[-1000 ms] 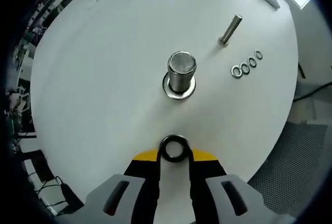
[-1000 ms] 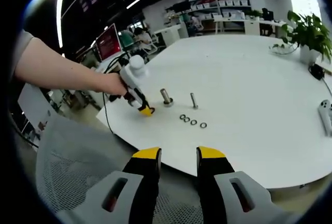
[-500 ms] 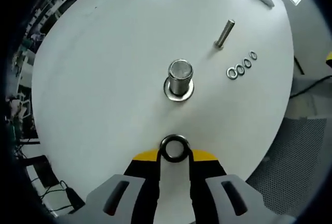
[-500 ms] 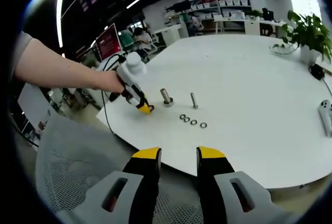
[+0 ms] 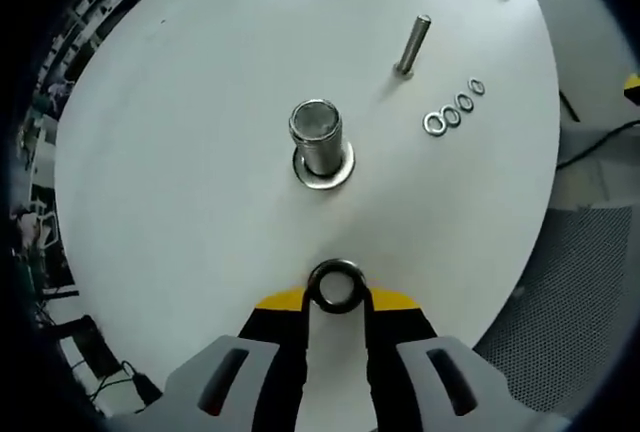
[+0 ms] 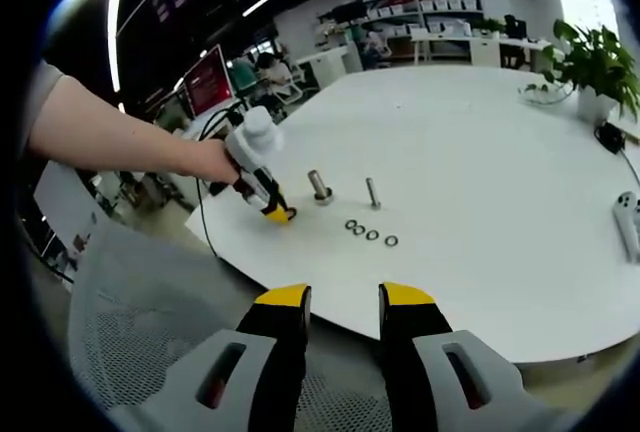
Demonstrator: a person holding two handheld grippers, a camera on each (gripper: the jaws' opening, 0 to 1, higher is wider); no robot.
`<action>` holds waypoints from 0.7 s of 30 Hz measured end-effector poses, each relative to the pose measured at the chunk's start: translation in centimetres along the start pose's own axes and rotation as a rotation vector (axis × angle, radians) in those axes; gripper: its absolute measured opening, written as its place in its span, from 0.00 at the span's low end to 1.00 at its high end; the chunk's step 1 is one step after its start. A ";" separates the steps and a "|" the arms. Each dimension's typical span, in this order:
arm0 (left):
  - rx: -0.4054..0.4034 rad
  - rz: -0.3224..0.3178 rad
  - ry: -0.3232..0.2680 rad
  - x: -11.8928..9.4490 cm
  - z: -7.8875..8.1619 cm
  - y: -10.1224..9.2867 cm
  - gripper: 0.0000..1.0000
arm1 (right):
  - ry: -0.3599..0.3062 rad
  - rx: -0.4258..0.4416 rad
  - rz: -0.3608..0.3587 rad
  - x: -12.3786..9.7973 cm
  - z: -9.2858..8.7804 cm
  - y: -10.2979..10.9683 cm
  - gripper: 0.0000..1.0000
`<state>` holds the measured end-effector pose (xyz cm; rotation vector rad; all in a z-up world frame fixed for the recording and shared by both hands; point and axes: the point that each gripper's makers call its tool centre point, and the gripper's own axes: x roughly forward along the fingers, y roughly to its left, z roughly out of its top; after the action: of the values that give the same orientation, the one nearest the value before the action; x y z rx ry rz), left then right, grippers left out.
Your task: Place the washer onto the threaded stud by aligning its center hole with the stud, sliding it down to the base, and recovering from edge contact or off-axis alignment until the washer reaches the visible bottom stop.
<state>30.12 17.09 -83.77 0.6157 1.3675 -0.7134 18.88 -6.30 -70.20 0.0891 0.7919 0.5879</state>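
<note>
Washer, a dark steel ring [image 5: 335, 287], remains clamped in the left gripper [image 5: 335, 297], whose view has shifted so the thick flanged steel stud [image 5: 318, 142] sits farther off-axis, alignment pending; right gripper [image 6: 343, 302] parted, empty.

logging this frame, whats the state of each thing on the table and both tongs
left tongs: shut on washer, above the table
washer: held, not yet on a stud
thick stud: upright, one washer at its base
thin stud: upright, bare
four spare washers: flat in a row
right tongs: open, empty, off the table edge
</note>
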 end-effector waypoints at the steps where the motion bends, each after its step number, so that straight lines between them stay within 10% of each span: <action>1: -0.008 -0.013 0.003 0.2 -0.1 -0.2 0.19 | -0.001 0.000 0.000 0.0 0.0 0.0 0.29; 21: -0.115 -0.045 -0.003 0.3 0.3 -0.7 0.29 | -0.007 0.004 -0.002 0.0 0.1 0.0 0.29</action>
<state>29.86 16.40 -83.99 0.4939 1.4128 -0.6659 18.99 -6.33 -70.10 0.0940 0.7859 0.5837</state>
